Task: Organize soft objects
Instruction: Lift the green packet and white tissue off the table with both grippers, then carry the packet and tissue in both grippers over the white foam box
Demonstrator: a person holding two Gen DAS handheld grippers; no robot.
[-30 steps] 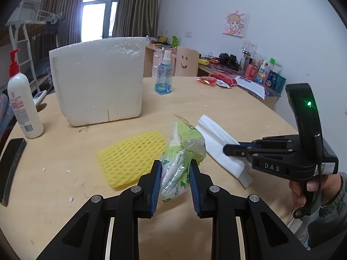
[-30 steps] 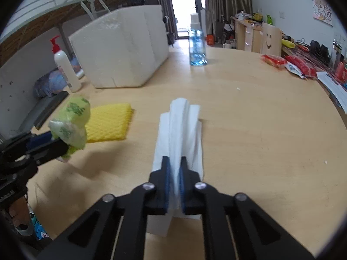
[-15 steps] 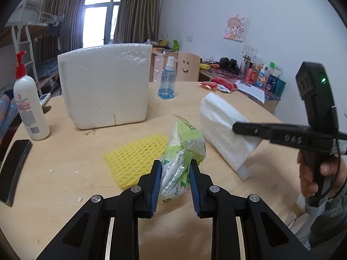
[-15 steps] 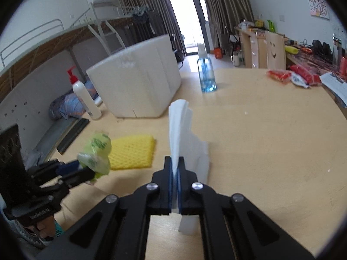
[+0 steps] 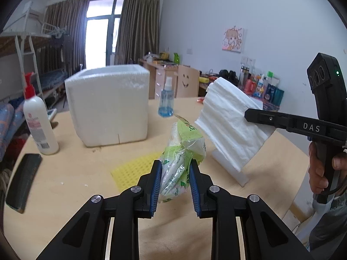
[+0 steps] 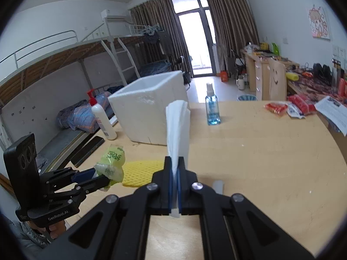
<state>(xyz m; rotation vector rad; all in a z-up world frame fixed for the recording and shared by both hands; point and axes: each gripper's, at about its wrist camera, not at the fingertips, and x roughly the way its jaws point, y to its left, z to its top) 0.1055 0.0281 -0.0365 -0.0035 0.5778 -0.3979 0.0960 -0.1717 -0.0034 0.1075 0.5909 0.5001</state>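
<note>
Spreading across both views is a round wooden table (image 5: 271, 151), and toward its far left a white foam box (image 5: 108, 104) is sitting open-topped with its walls upright. Just to the right of the box, farther back, a blue spray bottle (image 5: 166, 104) is standing, and at the left edge a white pump bottle (image 5: 40, 125) with a red top is standing near a dark flat bar (image 5: 22, 182) that is lying along the table's rim.

Hanging above the right half of the table is a folded white cloth (image 5: 229, 127), clear of the wood; the right gripper (image 6: 175, 186) is pinching it with its jaws pressed all the way together on the fabric, so that in the right wrist view the cloth is rising as a thin edge-on sheet from between the blue pads. A hand (image 5: 321, 169) is wrapping the handle of that tool at the far right.

Lying flat on the table, in front of the box, is a yellow mesh foam sheet (image 5: 134, 169), partly hidden behind the left tool.

Nearest the left camera, the left gripper (image 5: 175, 182) is squeezing a green plastic packet (image 5: 184, 151) between jaws that are standing only slightly apart, with the packet lifted off the table and sticking up and forward above the yellow sheet.
</note>
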